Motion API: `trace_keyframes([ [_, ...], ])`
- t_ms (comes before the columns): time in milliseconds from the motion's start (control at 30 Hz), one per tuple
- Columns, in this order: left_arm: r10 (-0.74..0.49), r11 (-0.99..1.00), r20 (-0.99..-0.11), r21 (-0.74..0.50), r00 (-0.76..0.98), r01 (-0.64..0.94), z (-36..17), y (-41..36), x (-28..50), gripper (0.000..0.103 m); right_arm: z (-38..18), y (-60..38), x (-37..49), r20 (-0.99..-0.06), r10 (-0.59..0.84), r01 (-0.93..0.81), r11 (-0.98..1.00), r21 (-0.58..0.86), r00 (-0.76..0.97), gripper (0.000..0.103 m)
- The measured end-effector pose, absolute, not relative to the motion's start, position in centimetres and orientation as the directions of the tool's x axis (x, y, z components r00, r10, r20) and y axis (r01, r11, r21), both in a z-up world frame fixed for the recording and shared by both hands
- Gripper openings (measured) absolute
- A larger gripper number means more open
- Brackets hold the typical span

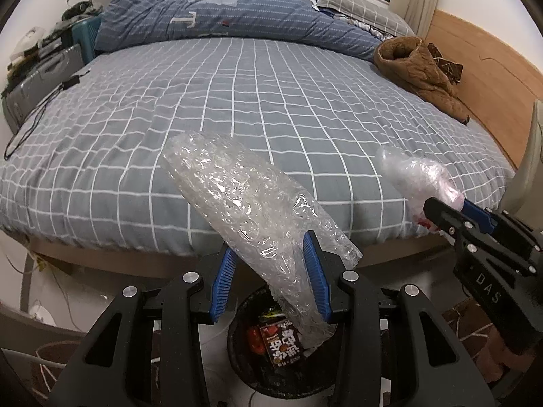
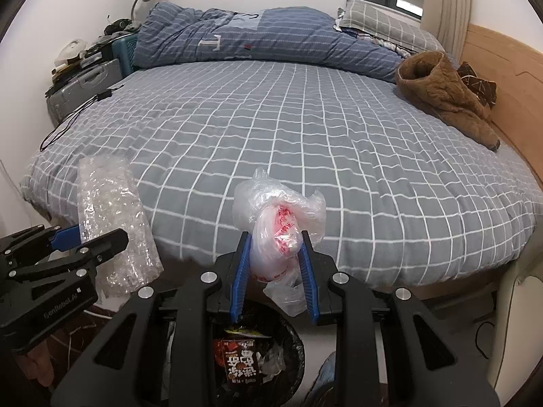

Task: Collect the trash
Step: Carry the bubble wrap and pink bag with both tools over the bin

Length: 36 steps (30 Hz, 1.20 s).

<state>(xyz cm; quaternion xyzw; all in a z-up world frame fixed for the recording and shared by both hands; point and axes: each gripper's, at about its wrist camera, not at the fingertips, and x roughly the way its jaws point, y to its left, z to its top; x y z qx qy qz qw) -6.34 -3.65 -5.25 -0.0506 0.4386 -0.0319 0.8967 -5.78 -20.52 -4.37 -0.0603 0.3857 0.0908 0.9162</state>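
Wrap: we judge bubble wrap [image 1: 258,210] light, springy; left gripper [image 1: 271,281] clenched mid-sheet.
Bag: plastic bag [image 2: 278,227] limp, slippery; right gripper [image 2: 275,271] pinches its bunched middle.

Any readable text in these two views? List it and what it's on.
"DAS": right gripper body.
"GenRobot.AI": left gripper body.
"T": blue quilt.
Carton in trash bin: large characters, unreadable.
Plastic bag: red print, too crumpled.

"DAS" stands on the right gripper [image 1: 441,210], "GenRobot.AI" on the left gripper [image 2: 85,240], a "T" on the quilt [image 2: 214,43].
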Motion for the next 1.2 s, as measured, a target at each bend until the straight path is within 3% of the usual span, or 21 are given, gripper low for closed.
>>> trace_keyframes([
  [600,-0.105,0.99,-0.808,-0.143,0.579,-0.02,-5.6,-2.9,-10.9,0.04,-5.6,-20.1,-11.0,-0.772,0.155,-0.246,0.969,-0.002,0.617,0.027],
  [1200,-0.092,0.993,-0.88,-0.113,0.467,-0.016,-12.9,-3.2,-11.4,0.04,-13.1,-19.2,-11.4,-0.854,0.123,-0.25,0.968,-0.009,0.506,0.027],
])
